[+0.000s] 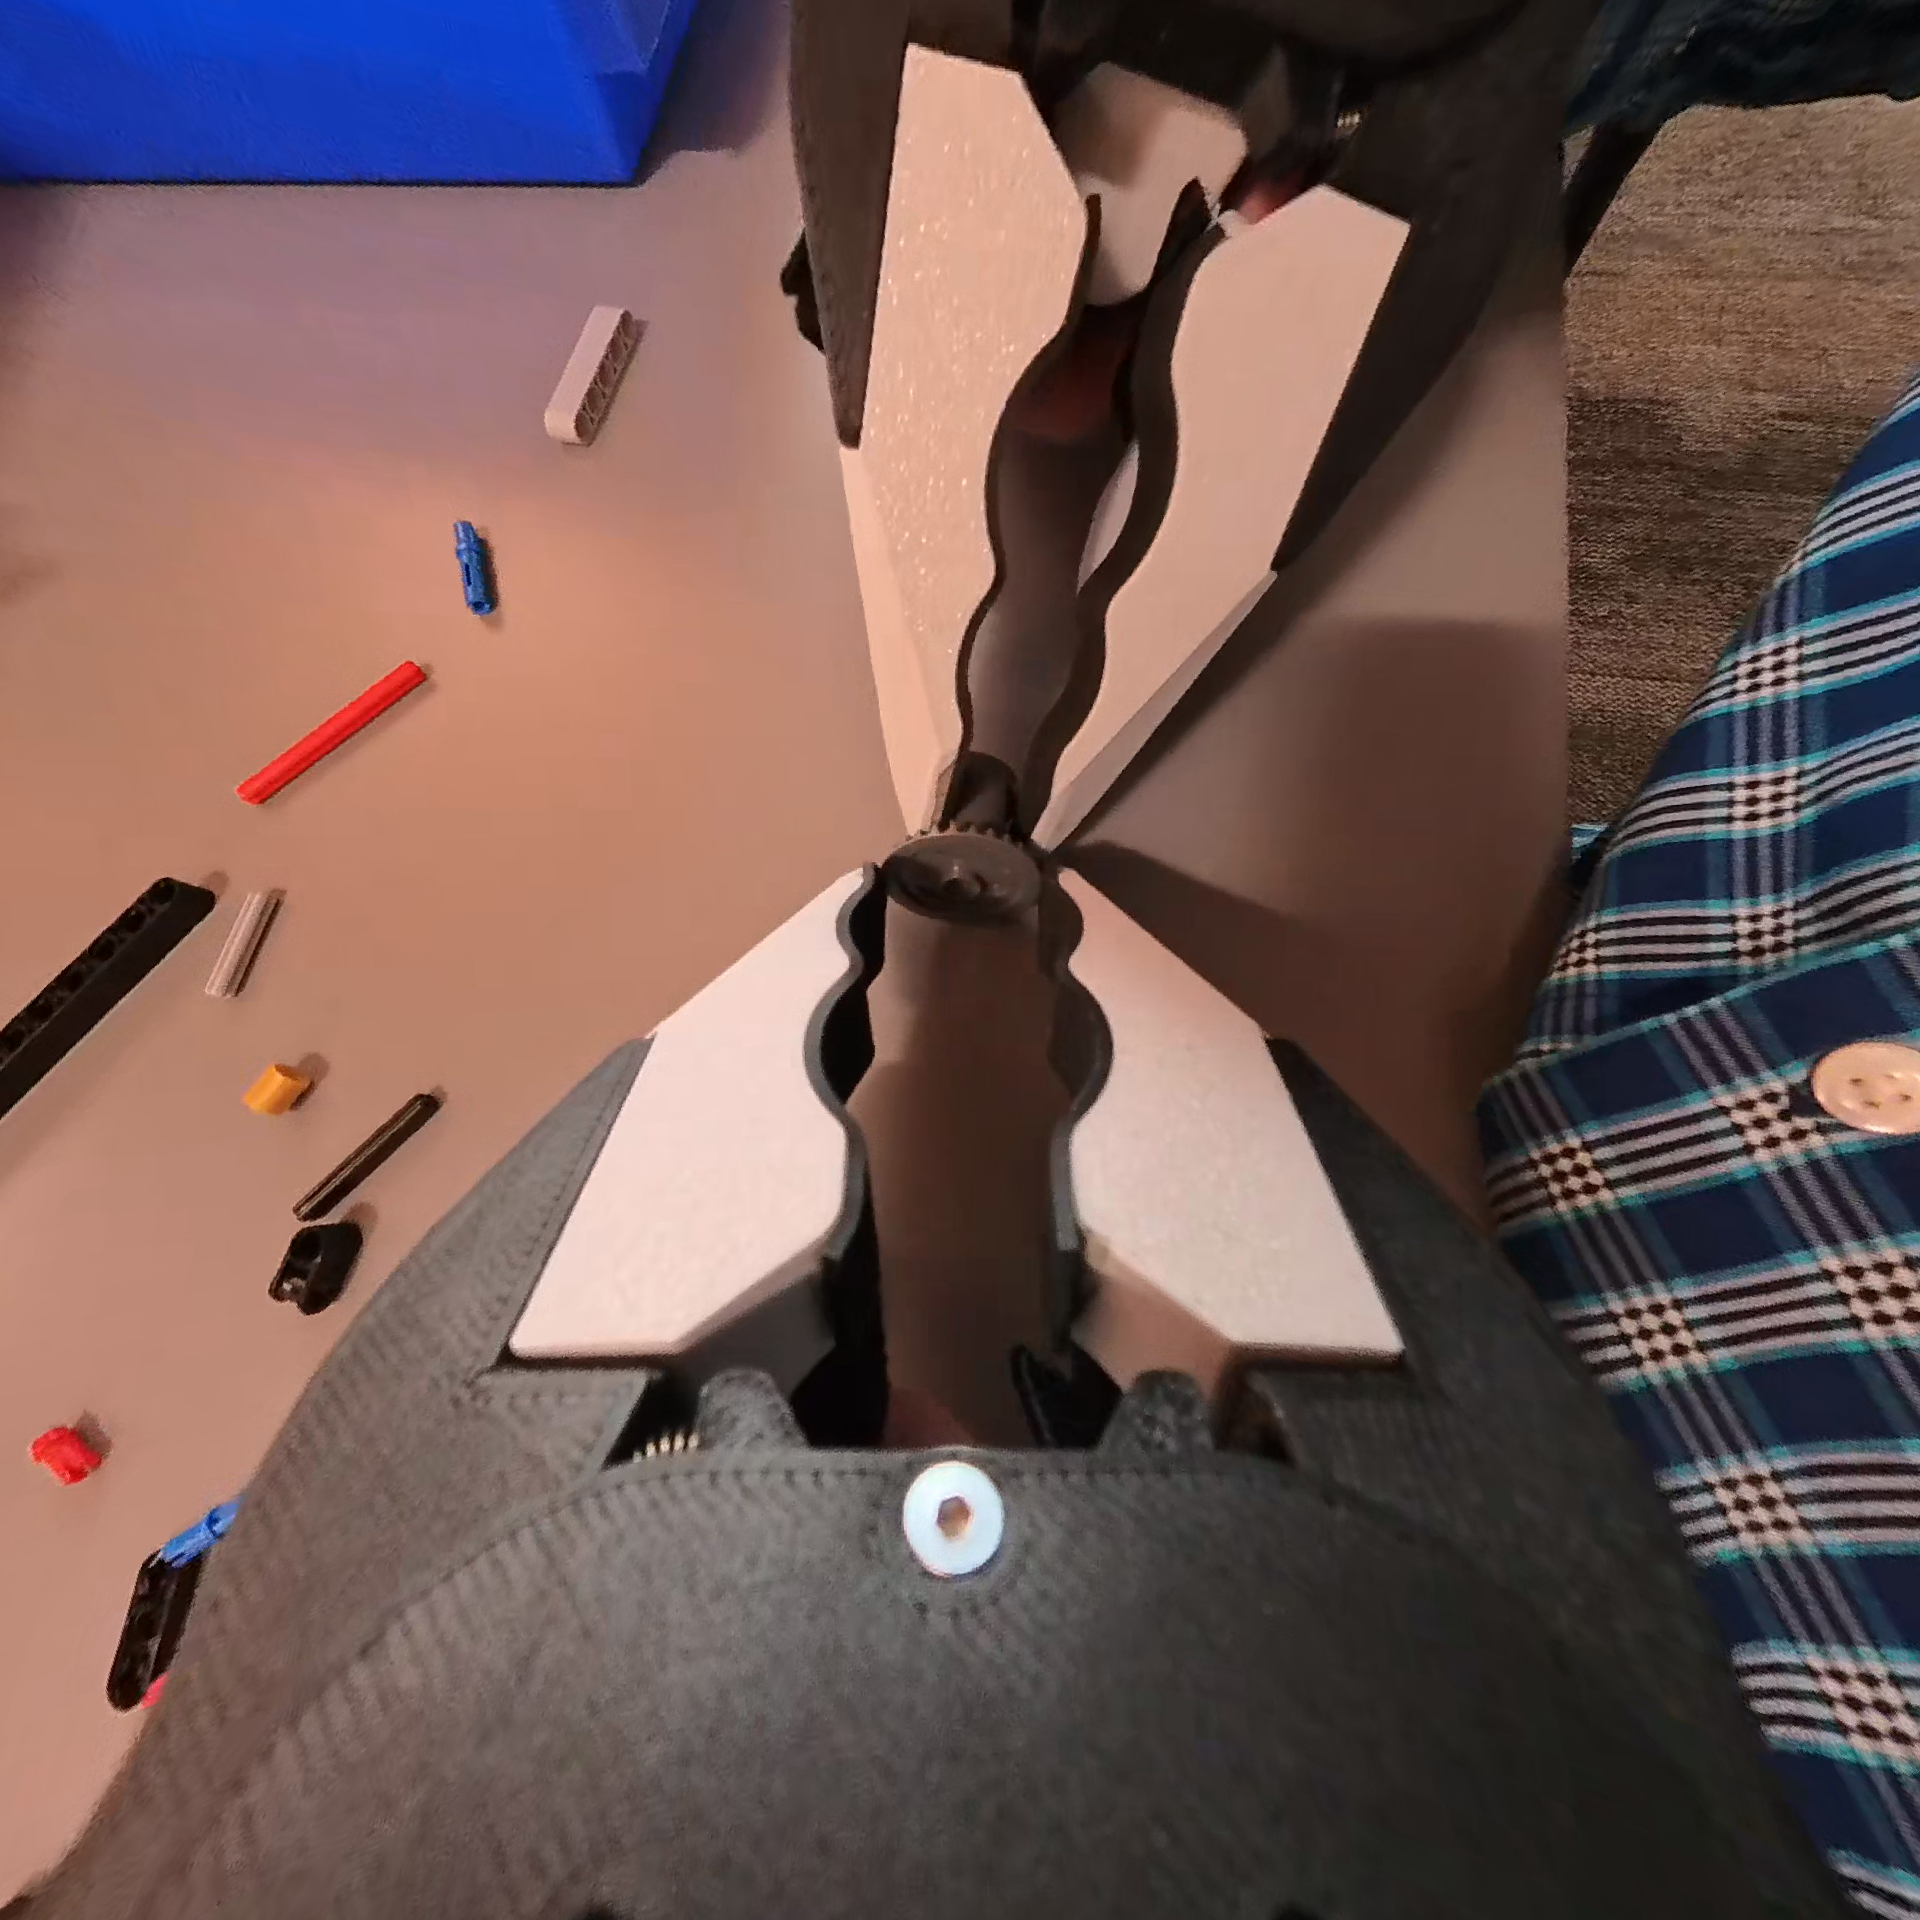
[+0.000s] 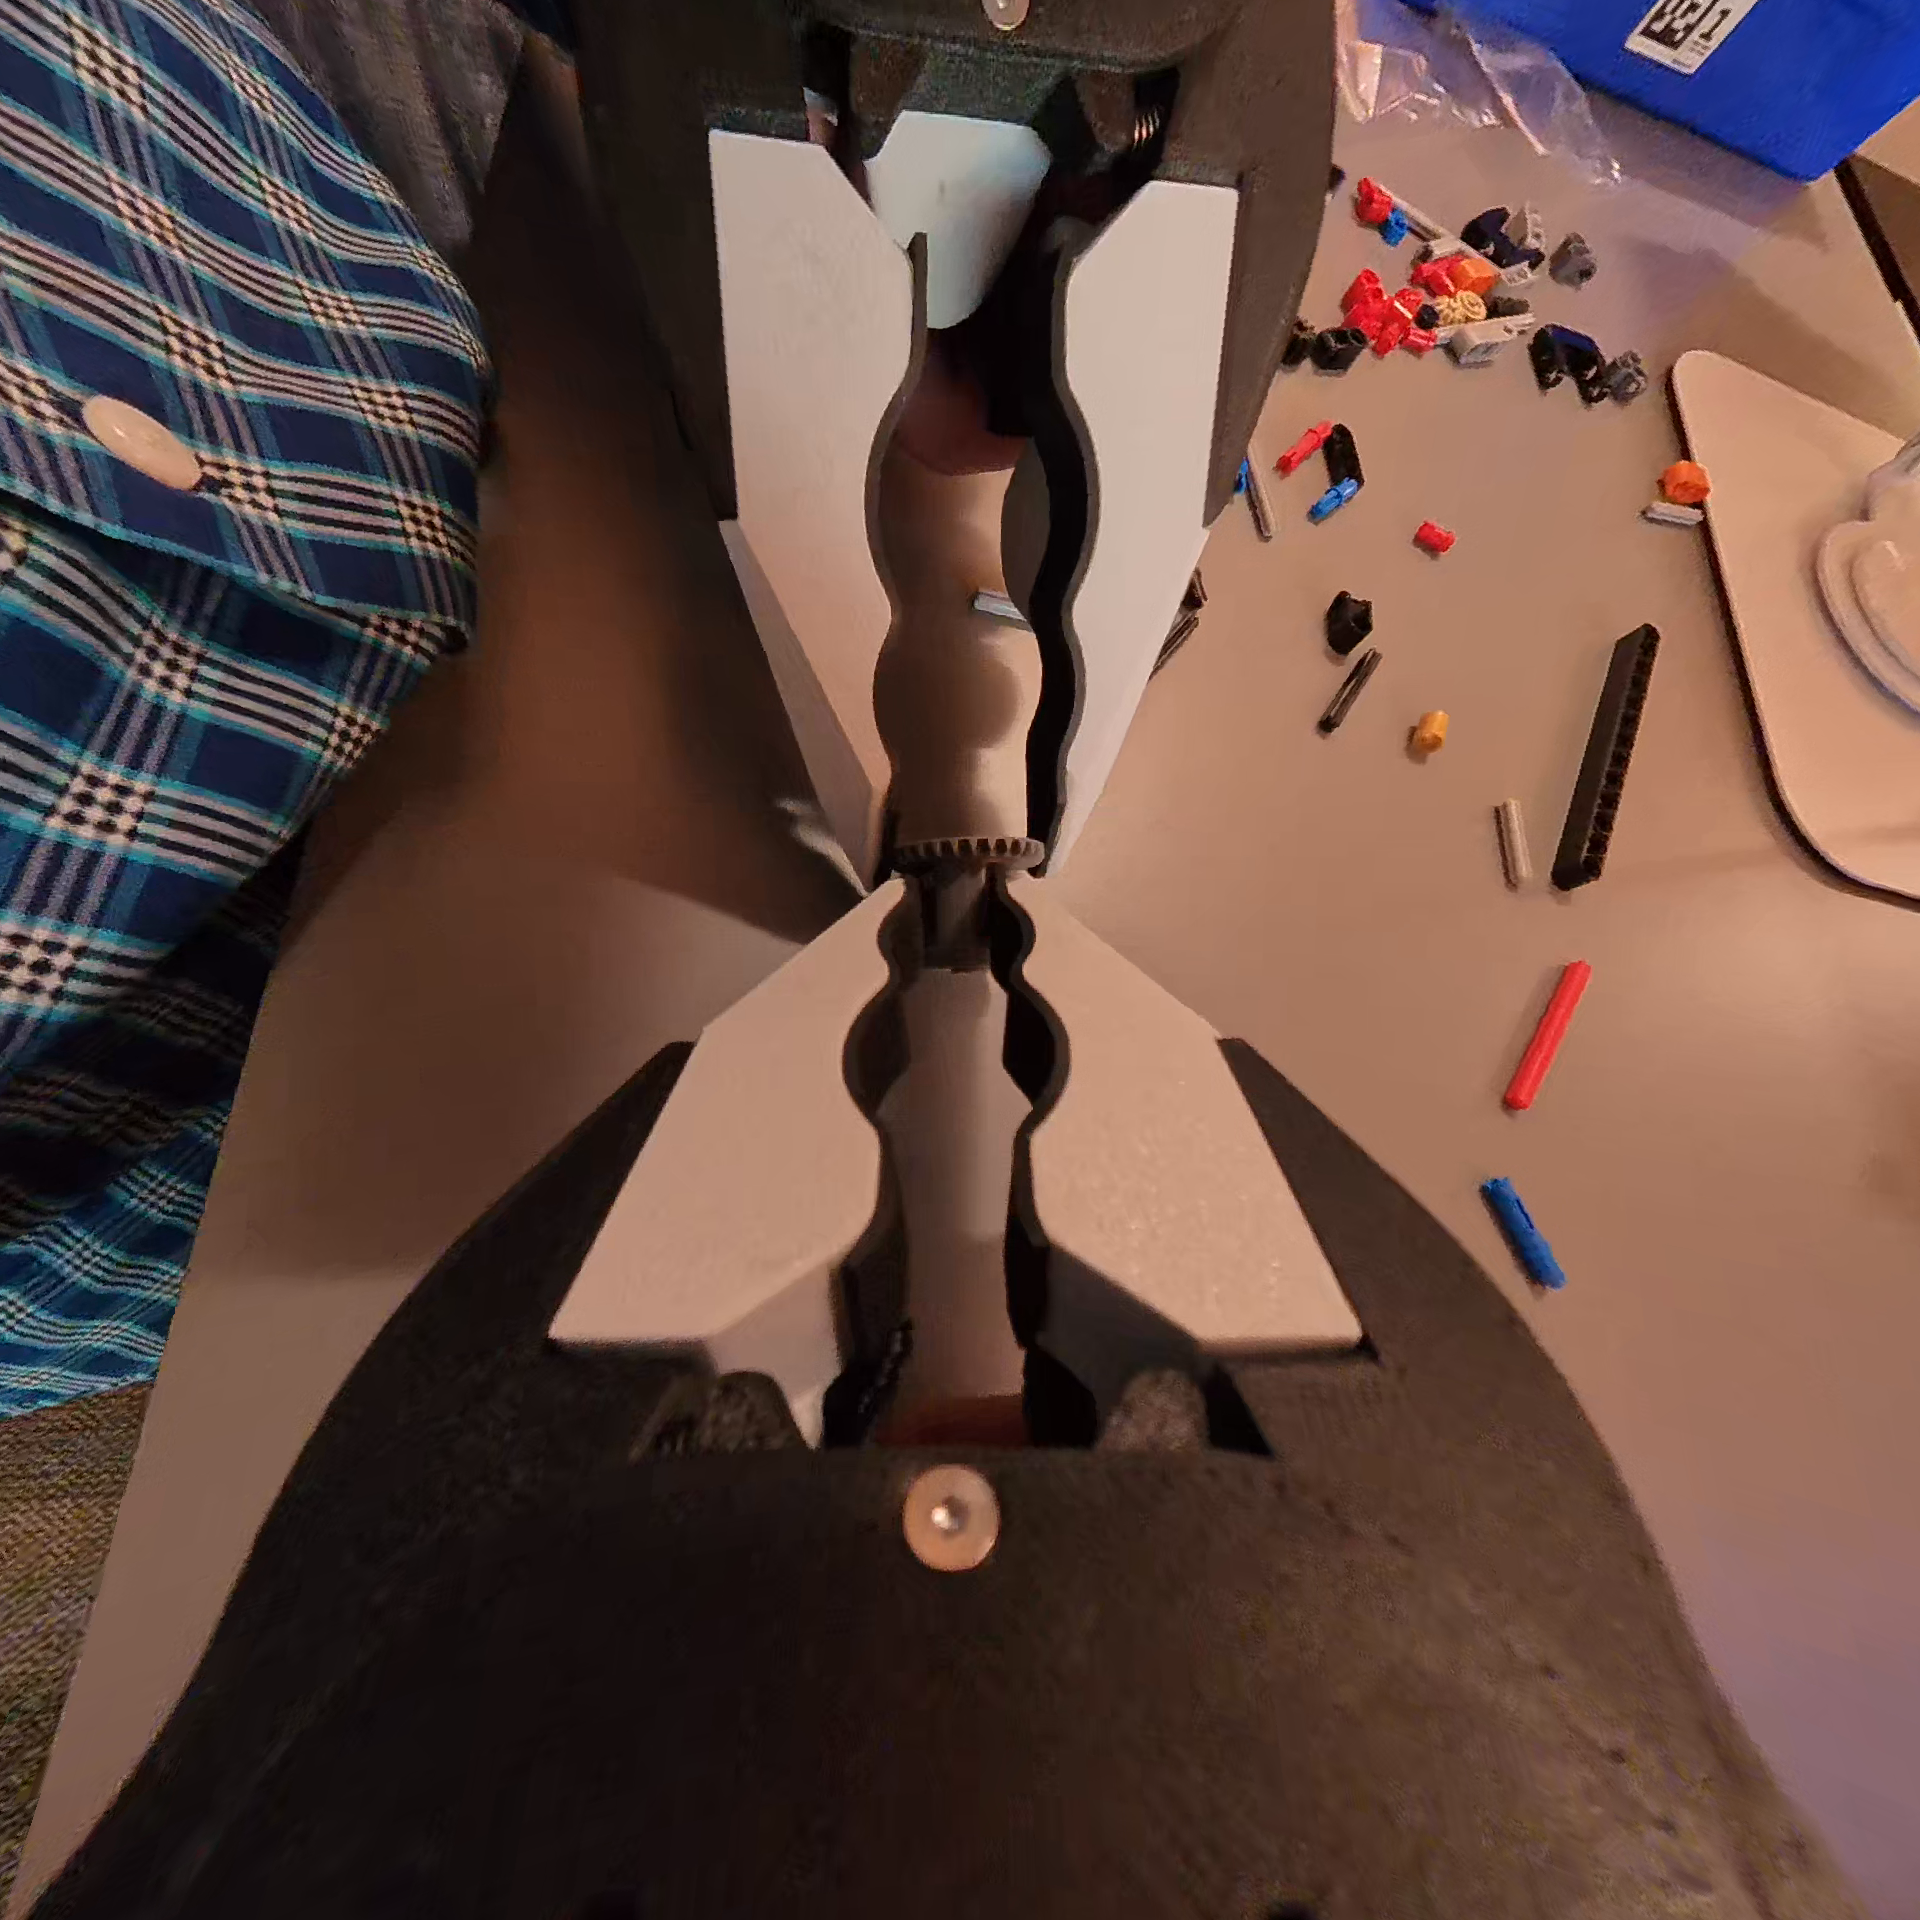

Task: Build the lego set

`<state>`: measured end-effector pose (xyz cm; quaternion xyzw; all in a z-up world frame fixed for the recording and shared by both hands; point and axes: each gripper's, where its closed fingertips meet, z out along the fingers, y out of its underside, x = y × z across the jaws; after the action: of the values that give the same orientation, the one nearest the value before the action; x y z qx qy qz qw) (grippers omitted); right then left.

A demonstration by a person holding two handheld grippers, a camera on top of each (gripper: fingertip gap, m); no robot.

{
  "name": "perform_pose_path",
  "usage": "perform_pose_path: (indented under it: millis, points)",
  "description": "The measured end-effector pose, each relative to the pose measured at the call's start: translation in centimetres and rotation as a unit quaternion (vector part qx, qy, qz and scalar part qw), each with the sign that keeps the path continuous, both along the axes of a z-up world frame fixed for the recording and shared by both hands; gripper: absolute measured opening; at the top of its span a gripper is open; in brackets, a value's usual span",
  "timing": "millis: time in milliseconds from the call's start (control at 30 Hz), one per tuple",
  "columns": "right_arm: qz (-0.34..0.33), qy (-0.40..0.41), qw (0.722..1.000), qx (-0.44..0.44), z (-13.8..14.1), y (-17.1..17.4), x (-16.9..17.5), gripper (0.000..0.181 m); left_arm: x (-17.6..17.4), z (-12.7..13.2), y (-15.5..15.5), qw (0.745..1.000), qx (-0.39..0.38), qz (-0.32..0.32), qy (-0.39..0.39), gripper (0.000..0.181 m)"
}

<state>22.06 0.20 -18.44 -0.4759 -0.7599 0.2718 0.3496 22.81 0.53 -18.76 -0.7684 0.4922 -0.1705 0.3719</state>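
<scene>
My two grippers meet tip to tip above the tan table (image 1: pixel 520 935). My left gripper (image 1: pixel 961 891) is shut on a black toothed gear (image 1: pixel 961 883), held flat across its tips. My right gripper (image 2: pixel 951 914) is shut on a short dark axle piece (image 2: pixel 951 930) that stands against the gear's centre. In the right wrist view the gear (image 2: pixel 966 852) sits edge-on between the left gripper's tips. In the left wrist view the dark piece (image 1: pixel 977 795) shows in the right gripper's tips, just beyond the gear.
Loose parts lie left of the grippers: grey beam (image 1: pixel 592 374), blue pin (image 1: pixel 475 566), red axle (image 1: pixel 330 732), long black beam (image 1: pixel 94 987), yellow bush (image 1: pixel 275 1088), black axle (image 1: pixel 366 1155). A parts pile (image 2: pixel 1455 301), white board (image 2: pixel 1787 623) and blue box (image 2: pixel 1714 73) show. A plaid-shirted person (image 1: pixel 1714 1247) stands close. Less than 4 cm separates the two grippers' tips.
</scene>
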Motion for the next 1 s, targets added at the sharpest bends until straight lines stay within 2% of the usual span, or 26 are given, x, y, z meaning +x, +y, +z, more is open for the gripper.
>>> perform_pose_path:
  millis: [567, 1000]
  points:
    - [-0.029, -0.008, 0.999, -0.031, 0.09, 0.29, 0.02, 0.008, -0.17, -0.09, 0.2, 1.0, 0.002, 0.008, 0.004, 0.028]
    - [-0.021, -0.004, 0.999, -0.026, 0.11, 0.22, 0.08, 0.008, -0.13, -0.09, 0.27, 1.0, 0.003, 0.008, 0.002, 0.028]
